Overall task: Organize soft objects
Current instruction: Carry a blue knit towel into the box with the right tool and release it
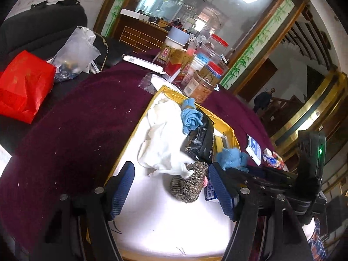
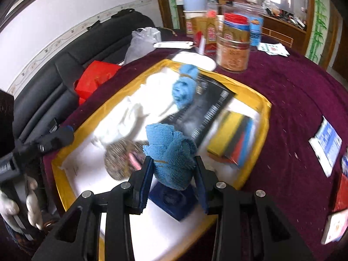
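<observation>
A yellow-rimmed tray [image 1: 152, 103] [image 2: 264, 106] with a white floor lies on the purple tablecloth. In it are a white cloth [image 1: 161, 134] [image 2: 139, 100], a rolled blue towel [image 1: 191, 117] [image 2: 183, 87] on a black packet [image 1: 202, 139] [image 2: 208, 111], and a speckled knit piece [image 1: 189, 184] [image 2: 119, 158]. My right gripper [image 2: 174, 174] [image 1: 235, 167] is shut on a second blue towel [image 2: 171, 152] [image 1: 231, 158] and holds it above the tray. My left gripper [image 1: 171, 191] is open and empty over the tray's near end, around the knit piece.
Jars and boxes [image 1: 195, 71] [image 2: 232, 47] stand behind the tray. A red bag [image 1: 24, 87] and a clear plastic bag [image 1: 76, 52] lie at the left by a black sofa [image 2: 65, 65]. Small packets [image 2: 326, 145] lie on the cloth at the right. A yellow-blue box [image 2: 235, 139] and a dark blue box [image 2: 171, 200] sit in the tray.
</observation>
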